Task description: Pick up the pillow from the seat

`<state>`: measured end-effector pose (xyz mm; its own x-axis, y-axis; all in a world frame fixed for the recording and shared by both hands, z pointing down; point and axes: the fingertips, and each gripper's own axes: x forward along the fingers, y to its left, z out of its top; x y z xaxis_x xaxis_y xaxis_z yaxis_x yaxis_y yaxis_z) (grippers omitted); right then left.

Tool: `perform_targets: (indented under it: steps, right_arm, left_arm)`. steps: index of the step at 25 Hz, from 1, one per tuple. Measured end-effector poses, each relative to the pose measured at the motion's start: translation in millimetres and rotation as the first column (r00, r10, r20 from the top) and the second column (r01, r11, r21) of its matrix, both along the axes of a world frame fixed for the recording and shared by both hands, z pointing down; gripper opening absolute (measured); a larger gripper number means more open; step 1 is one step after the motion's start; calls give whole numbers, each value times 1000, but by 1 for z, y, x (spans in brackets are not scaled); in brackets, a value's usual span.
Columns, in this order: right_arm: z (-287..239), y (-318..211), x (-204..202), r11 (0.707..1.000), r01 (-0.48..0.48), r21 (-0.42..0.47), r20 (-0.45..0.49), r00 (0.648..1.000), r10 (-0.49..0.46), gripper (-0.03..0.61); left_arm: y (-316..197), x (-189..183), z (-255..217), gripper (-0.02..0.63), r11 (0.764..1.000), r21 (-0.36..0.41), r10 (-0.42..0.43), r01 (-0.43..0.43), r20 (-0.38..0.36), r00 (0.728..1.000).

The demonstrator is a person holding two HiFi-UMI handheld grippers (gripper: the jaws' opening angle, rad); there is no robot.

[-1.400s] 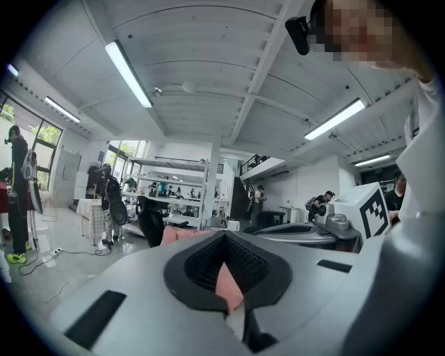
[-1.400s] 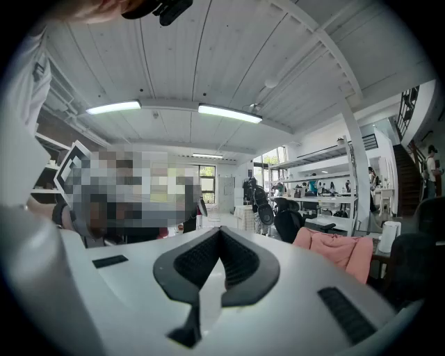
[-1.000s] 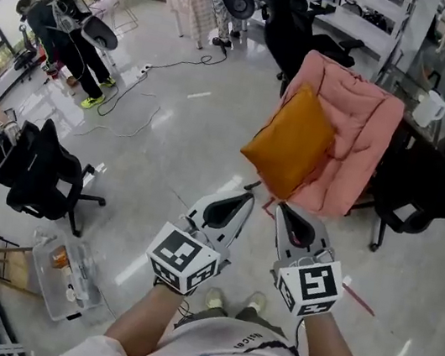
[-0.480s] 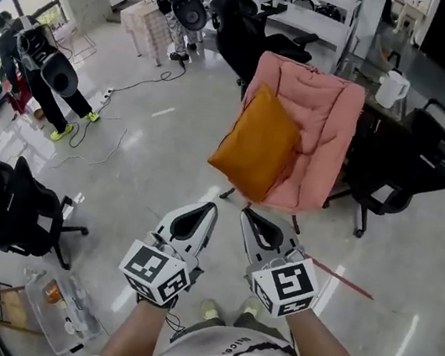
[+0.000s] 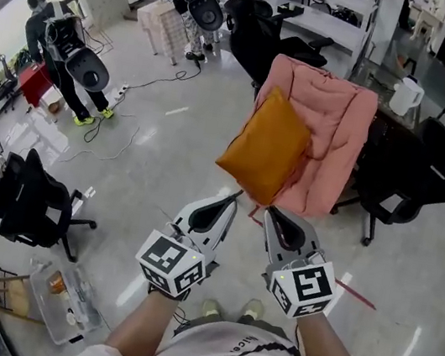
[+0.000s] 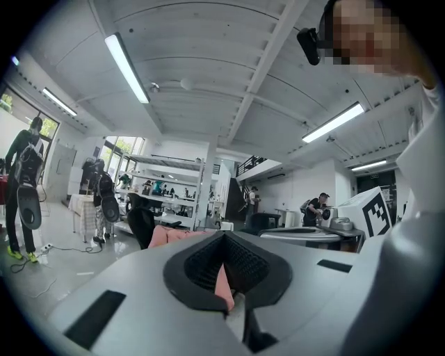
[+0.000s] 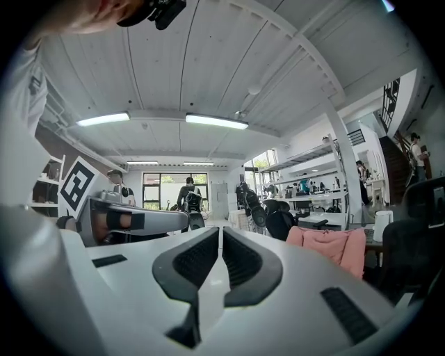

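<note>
An orange pillow [image 5: 266, 147] leans upright against the pink padded chair [image 5: 339, 121] ahead of me. Both grippers are held side by side just below the pillow's lower corner, apart from it. My left gripper [image 5: 235, 195] is shut and empty, and so is my right gripper [image 5: 269, 212]. In the left gripper view the closed jaws [image 6: 224, 240] point toward the pink chair [image 6: 174, 236]; the pillow is hidden there. The right gripper [image 7: 220, 231] view shows the pink chair [image 7: 327, 247] off to the right of its closed jaws.
Black office chairs stand right of the pink chair [image 5: 417, 164], behind it [image 5: 264, 40] and at left [image 5: 39, 200]. A person [image 5: 55, 37] stands far left. A clear plastic box [image 5: 66, 290] lies on the floor near my feet. A white kettle [image 5: 405, 96] sits on a desk.
Both grippers have risen toward the pillow, so their tips now lie closer to its lower corner. The jaws stayed shut. The pillow has not moved on the chair.
</note>
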<state>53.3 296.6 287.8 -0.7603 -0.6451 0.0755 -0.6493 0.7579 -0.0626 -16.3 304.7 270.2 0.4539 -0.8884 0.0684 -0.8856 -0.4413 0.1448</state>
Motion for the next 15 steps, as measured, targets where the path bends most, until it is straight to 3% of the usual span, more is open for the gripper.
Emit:
perform_targets:
  steps: [6, 15]
  right_arm:
    - [11, -25, 33, 999, -10, -31, 24, 1000, 10, 18]
    - [23, -60, 51, 998, -15, -67, 41, 999, 18, 18]
  left_arm:
    - [-23, 21, 9, 11, 1000, -16, -26, 27, 19, 999]
    - [-58, 35, 21, 11, 998, -48, -35, 37, 44, 998]
